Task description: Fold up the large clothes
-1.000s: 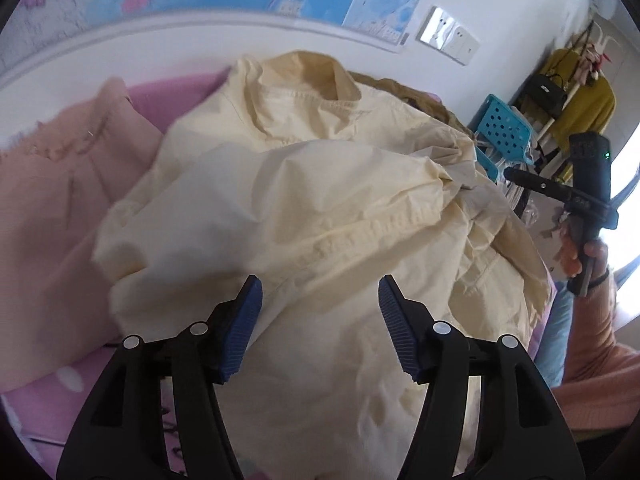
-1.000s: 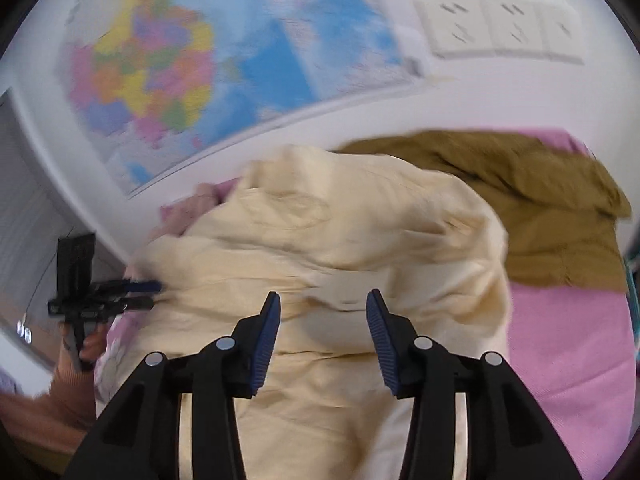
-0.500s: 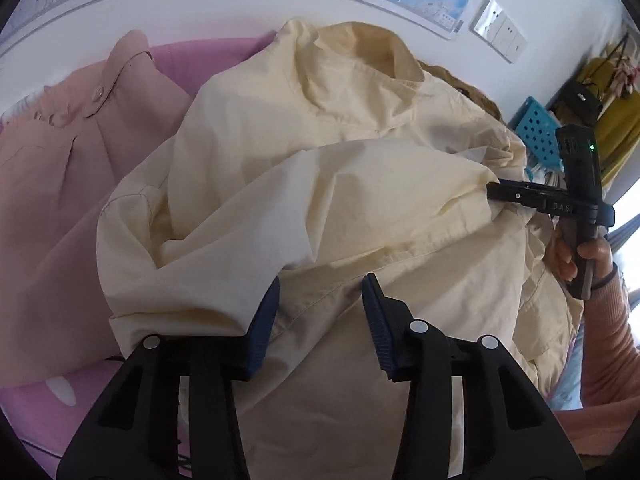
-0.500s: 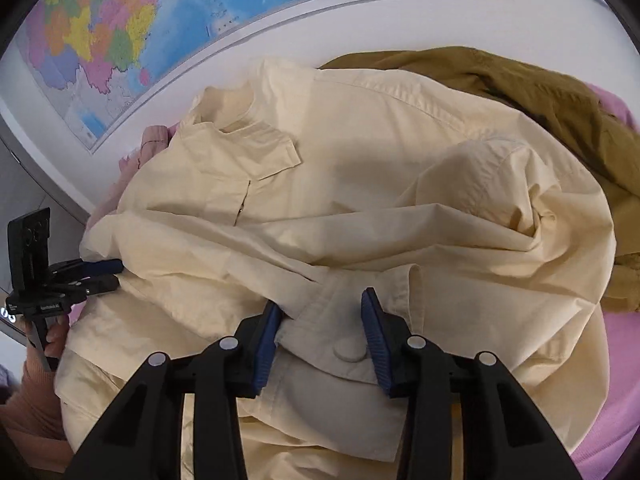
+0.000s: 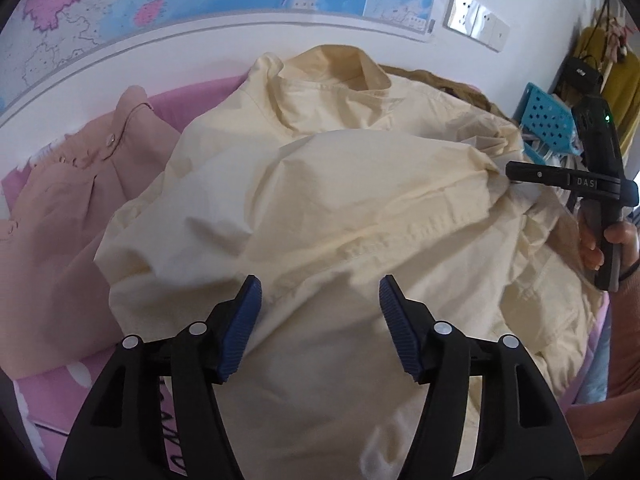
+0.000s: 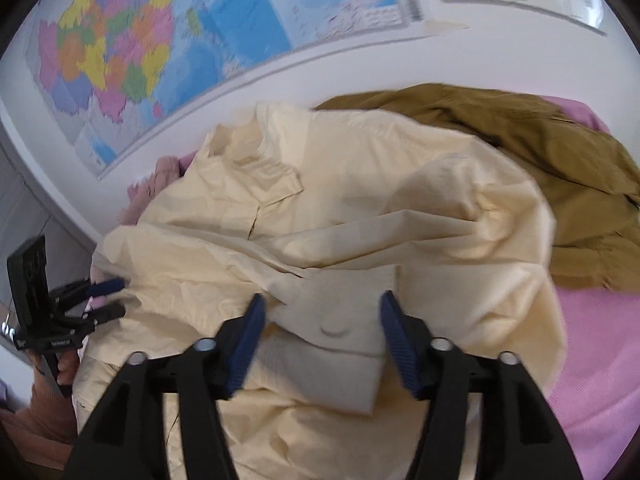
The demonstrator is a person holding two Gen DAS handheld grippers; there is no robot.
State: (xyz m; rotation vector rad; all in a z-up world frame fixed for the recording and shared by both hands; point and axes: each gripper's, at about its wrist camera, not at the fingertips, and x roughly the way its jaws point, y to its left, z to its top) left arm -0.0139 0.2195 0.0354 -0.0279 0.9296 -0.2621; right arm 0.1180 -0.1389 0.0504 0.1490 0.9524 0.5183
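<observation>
A large cream shirt (image 5: 340, 200) lies crumpled on the pink bed, collar toward the wall. My left gripper (image 5: 320, 284) hovers low over its near part. Its jaws are opening, cloth lies under and between the blue pads, and they do not press it. My right gripper (image 6: 322, 300) is opening too, with the buttoned cuff (image 6: 336, 320) lying loose between its pads. In the left wrist view the right gripper (image 5: 516, 170) sits at the shirt's right edge. In the right wrist view the left gripper (image 6: 118, 297) shows at the shirt's left edge, fingers apart.
A peach-pink garment (image 5: 60, 200) lies left of the shirt and a brown garment (image 6: 540, 160) to its right, both on the pink sheet (image 6: 592, 340). A map (image 6: 160, 40) hangs on the wall behind. A blue perforated basket (image 5: 548, 120) stands beyond the bed.
Both grippers have widened since half a second ago, when their pads were close together on the cream cloth. The cloth now lies loose between them, and both views have tilted up slightly.
</observation>
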